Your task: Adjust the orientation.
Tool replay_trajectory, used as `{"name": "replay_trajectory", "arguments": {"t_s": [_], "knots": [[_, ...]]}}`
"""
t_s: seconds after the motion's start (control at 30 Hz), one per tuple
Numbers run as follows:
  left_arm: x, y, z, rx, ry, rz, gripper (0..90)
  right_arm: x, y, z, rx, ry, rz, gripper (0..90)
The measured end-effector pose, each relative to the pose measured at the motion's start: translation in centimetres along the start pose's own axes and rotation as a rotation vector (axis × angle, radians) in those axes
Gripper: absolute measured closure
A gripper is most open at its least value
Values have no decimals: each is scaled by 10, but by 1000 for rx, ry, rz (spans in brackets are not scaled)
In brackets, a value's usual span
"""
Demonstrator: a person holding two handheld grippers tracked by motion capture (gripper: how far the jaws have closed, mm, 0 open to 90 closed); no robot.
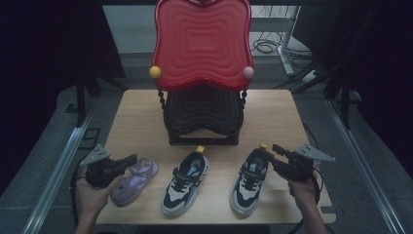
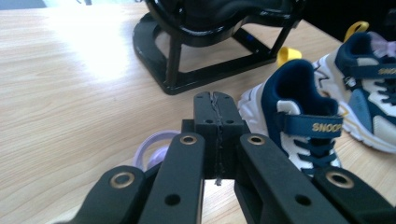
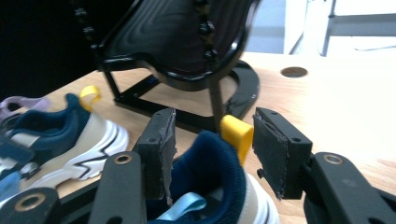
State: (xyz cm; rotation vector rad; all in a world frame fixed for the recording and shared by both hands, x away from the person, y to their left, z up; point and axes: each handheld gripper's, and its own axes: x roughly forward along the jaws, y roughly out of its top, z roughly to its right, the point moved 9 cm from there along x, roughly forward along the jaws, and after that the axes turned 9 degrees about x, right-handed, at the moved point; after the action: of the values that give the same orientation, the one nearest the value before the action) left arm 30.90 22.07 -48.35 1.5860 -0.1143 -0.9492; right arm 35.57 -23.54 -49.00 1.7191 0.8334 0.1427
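We see a wooden table (image 1: 136, 112) bearing a two-tier rack (image 1: 202, 73) with a red upper tray and a black lower one, both holding no shoes. In front stand three shoes, so we judge the stowing barely begun. The right sneaker (image 1: 249, 181) lies heel-first between the parted jaws of the right gripper (image 3: 212, 149), not yet pinched. The middle sneaker (image 1: 186, 183) waits untouched. The purple sandal (image 1: 135, 180) lies just beneath the left gripper (image 2: 215, 109), whose jaws are clenched on nothing.
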Motion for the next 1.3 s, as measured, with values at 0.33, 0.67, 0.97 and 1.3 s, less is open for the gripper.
{"name": "replay_trajectory", "arguments": {"t_s": [0.33, 0.67, 0.97, 1.3], "knots": [[-8, -21, -5, -46, -2, -47, 900, 0, -3, 7, 35, -46, -1, 475], [-15, -53, 3, -38, -27, -153, 900, 6, -8, 4, 12, -43, -21, 472], [-13, -86, 11, -40, -47, -268, 900, 10, -13, 3, 6, -51, -41, 460], [-4, -102, 21, -23, -65, -340, 900, 8, -12, 2, 1, -53, -37, 453]]}}
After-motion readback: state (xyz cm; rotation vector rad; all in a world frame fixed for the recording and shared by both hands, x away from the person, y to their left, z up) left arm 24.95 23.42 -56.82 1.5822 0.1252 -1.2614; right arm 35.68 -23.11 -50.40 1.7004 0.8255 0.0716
